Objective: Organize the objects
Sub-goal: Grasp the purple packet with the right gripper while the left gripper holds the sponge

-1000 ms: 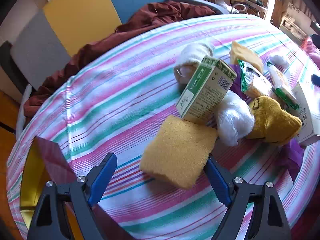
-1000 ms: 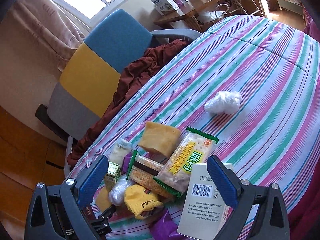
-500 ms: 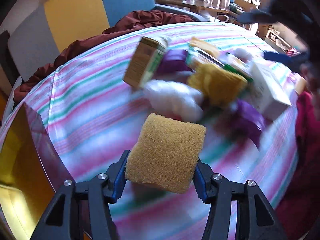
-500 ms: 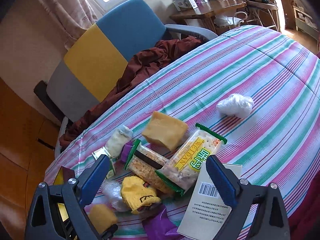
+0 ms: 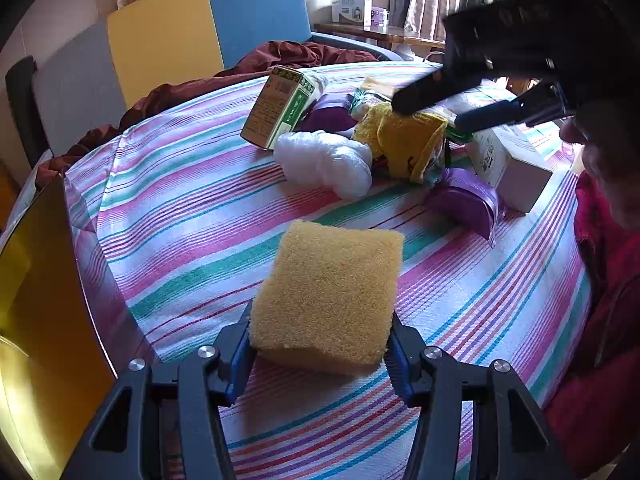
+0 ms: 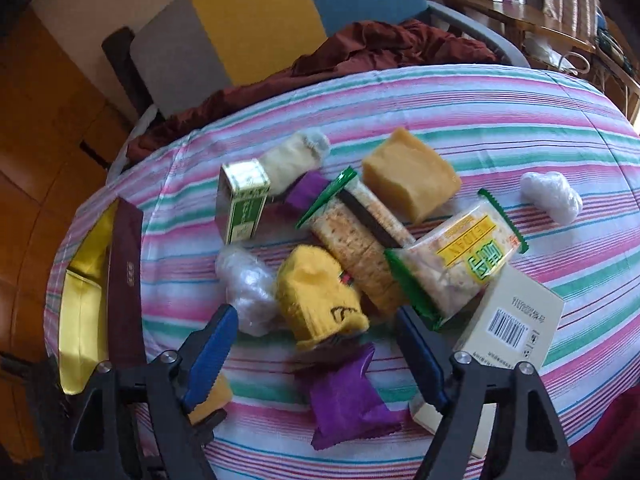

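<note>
- The left tongs (image 5: pixel 320 344) pinch a yellow sponge (image 5: pixel 326 298): its blue pads press both side faces of the block, which sits above the striped cloth of the worktop (image 5: pixel 180 216) near its front edge.
- At the worktop's left edge stands an open dark red box with a yellow lining (image 6: pixel 100 280), just beside the left tongs.
- The right tongs (image 6: pixel 316 344) are closing, their blue fingers still spread on either side of a yellow knitted sock (image 6: pixel 320 296); the pads do not press it. From the left wrist view these tongs (image 5: pixel 440 104) hang over the pile of things.
- Directly below the right tongs lies a purple packet (image 6: pixel 346 400), between the fingers and nearer the front edge than the sock.
- A crumpled clear plastic ball (image 6: pixel 248 288) touches the sock's left side, close to the left finger.
- A white carton with a barcode (image 6: pixel 512 320) lies by the right finger, toward the worktop's right edge.
- Behind the sock, two cracker packs with green ends (image 6: pixel 360 232) (image 6: pixel 460 260) lean on each other.
- A green-and-white box (image 6: pixel 240 200) stands left of them, a pale rolled sock (image 6: pixel 292 156) behind it.
- A second yellow sponge (image 6: pixel 412 180) lies beyond the crackers, toward the middle of the worktop.
- Another plastic ball (image 6: pixel 552 196) lies alone, well apart, near the right edge.
- Past the far edge: a dark red cloth (image 6: pixel 360 56) on a grey, yellow and blue chair (image 6: pixel 248 12).
</note>
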The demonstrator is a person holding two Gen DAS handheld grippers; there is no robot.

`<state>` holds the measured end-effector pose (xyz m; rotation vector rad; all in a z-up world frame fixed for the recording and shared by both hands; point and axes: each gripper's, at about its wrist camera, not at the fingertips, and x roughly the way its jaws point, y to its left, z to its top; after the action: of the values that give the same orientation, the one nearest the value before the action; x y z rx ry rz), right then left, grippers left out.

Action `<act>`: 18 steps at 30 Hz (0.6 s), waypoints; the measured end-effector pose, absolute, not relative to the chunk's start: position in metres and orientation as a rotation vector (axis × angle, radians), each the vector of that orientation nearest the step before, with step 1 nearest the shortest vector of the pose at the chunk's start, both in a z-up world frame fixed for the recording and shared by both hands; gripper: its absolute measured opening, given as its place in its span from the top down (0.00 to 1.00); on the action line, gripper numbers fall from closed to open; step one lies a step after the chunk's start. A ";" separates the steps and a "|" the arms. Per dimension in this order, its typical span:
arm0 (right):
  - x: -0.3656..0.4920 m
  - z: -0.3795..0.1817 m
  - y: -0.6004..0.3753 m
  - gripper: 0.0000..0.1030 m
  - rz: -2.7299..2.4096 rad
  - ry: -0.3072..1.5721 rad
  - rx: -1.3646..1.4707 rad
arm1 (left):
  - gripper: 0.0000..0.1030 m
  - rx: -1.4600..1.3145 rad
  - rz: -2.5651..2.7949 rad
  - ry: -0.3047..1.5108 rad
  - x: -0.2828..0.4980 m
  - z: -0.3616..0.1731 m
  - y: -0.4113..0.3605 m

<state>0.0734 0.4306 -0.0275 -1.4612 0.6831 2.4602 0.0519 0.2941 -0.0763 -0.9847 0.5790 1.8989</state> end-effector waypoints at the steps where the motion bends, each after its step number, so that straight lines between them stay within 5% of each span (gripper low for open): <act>1: 0.072 -0.030 0.425 0.26 2.445 0.637 -1.507 | 0.45 -0.983 1.898 0.574 0.051 -0.077 0.294; 10: 0.069 -0.056 0.396 0.29 2.324 0.314 -1.733 | 0.45 -0.946 1.914 0.551 0.053 -0.080 0.289; 18: 0.071 -0.057 0.394 0.29 2.291 0.238 -1.799 | 0.45 -0.940 1.919 0.543 0.054 -0.080 0.287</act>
<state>0.0709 0.3938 -0.0569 -1.7988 0.2382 2.2912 0.0543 0.2874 -0.0798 -0.9404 0.5426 1.9187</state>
